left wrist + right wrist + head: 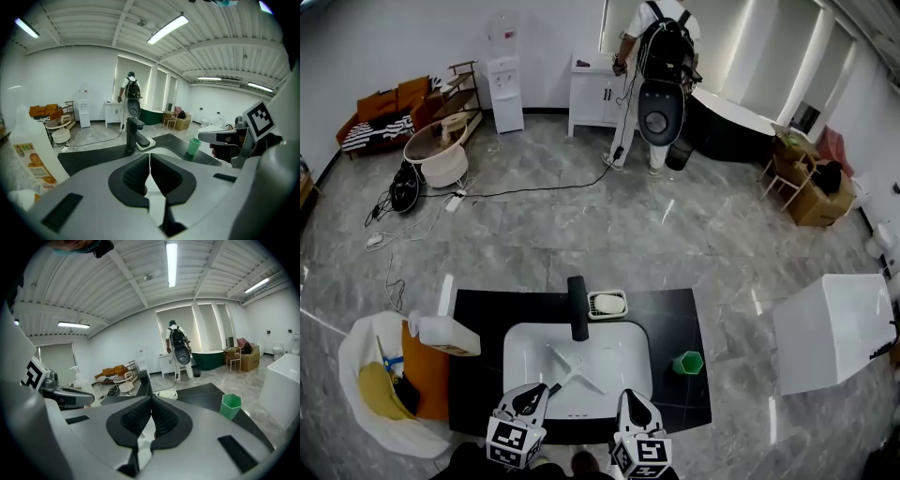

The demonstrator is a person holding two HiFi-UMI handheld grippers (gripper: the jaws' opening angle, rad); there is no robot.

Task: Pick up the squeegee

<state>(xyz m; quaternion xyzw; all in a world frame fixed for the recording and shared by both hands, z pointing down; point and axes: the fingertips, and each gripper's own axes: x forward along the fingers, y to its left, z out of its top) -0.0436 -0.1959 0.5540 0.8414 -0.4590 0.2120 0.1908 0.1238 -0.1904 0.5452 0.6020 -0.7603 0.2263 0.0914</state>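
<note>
A pale, cross-shaped tool, apparently the squeegee (573, 367), lies in the white sink basin (525, 342) set in the black counter (478, 323). My left gripper (549, 387) hovers at the basin's near left corner, with its jaws shut and nothing between them. At the near right rim, my right gripper (629, 397) is also shut and empty. In the left gripper view the left gripper (149, 157) has its jaws pressed together, as does the right gripper (151, 399) in the right gripper view. The jaws hide the squeegee in both gripper views.
A black faucet (577, 307) and a soap dish (607, 304) stand behind the basin. A green cup (687, 363) sits on the right of the counter and a white bottle (445, 335) on the left. A white basket (380, 384) stands lower left. A person (661, 56) stands far back.
</note>
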